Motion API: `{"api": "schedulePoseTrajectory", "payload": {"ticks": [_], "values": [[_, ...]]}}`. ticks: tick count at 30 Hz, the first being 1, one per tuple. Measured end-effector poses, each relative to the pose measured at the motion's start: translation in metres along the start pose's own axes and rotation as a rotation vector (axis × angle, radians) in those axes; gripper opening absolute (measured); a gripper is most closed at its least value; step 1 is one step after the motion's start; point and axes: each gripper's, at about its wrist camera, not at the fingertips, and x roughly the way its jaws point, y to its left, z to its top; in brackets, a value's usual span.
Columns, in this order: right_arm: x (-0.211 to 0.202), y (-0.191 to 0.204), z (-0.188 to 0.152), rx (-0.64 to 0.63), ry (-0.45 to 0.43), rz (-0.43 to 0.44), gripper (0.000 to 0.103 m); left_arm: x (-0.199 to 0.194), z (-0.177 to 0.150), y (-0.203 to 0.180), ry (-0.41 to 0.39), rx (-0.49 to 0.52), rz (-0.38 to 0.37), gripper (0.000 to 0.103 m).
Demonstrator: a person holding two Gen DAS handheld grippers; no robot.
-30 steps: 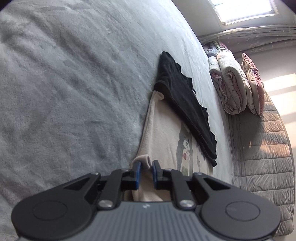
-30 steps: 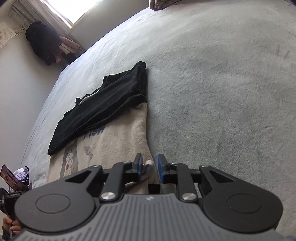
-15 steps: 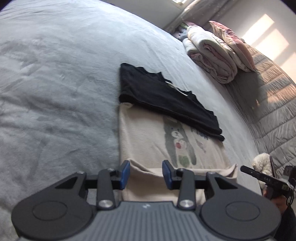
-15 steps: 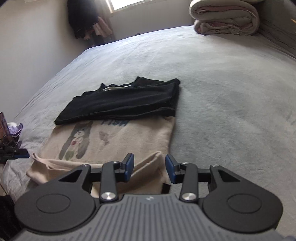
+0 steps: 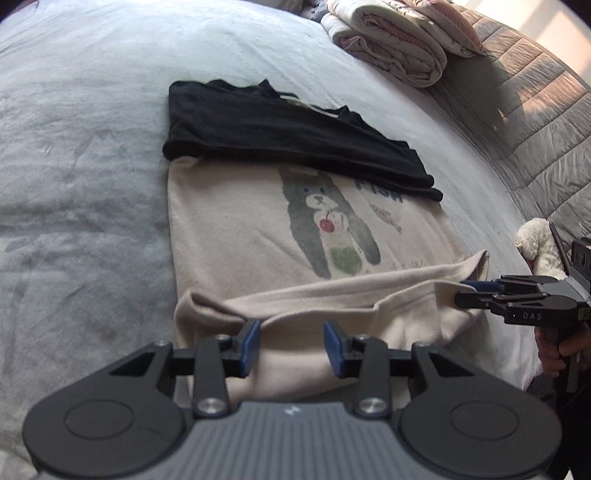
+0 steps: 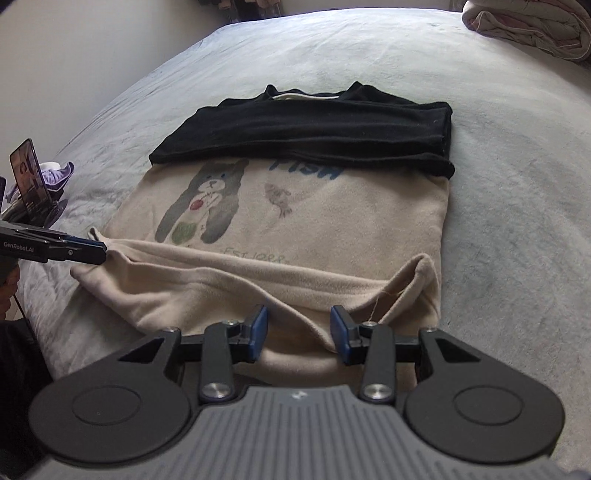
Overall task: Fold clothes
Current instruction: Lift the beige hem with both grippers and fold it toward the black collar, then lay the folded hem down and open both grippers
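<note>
A beige shirt with a cat print lies flat on the grey bed. Its near hem is folded up in a loose roll. A folded black garment lies across its far end. My left gripper is open just above the near hem, holding nothing. My right gripper is open above the hem at the other corner, also empty. Each gripper shows at the edge of the other's view, the right in the left wrist view and the left in the right wrist view.
Folded quilts lie at the head of the bed beside a padded headboard. A white plush toy sits by the bed edge. A phone on a stand stands at the left bed edge.
Both grippers opened and let go of the beige hem, then drew back and turned to face the shirt squarely. The hem now lies in a loose fold.
</note>
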Motion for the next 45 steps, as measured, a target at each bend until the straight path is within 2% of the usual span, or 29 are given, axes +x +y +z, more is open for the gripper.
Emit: {"api": "schedulePoseTrajectory", "payload": {"ticks": [5,11,17,22,28,37,45], "values": [[0.01,0.003,0.002,0.01,-0.005,0.028,0.044,0.002,-0.008,0.003,0.007,-0.011,-0.004,0.038],[0.028,0.006,0.014,0.06,-0.052,0.094,0.044,0.003,-0.008,0.0,0.006,-0.007,0.007,0.04],[0.044,0.009,0.03,0.128,-0.107,0.128,0.044,0.002,-0.009,0.004,-0.012,-0.047,-0.003,0.04],[0.05,0.017,0.04,0.13,-0.124,0.147,0.044,-0.003,-0.01,0.007,-0.042,-0.074,0.013,0.039],[0.038,0.014,0.049,0.108,-0.176,0.1,0.044,-0.022,-0.007,0.021,-0.114,-0.119,0.07,0.04],[-0.01,-0.032,0.034,0.13,-0.247,-0.044,0.044,-0.036,-0.003,0.048,-0.184,-0.178,0.112,0.04],[-0.033,-0.057,0.012,0.089,-0.234,-0.147,0.044,-0.028,-0.002,0.037,-0.178,-0.052,0.139,0.039]]}}
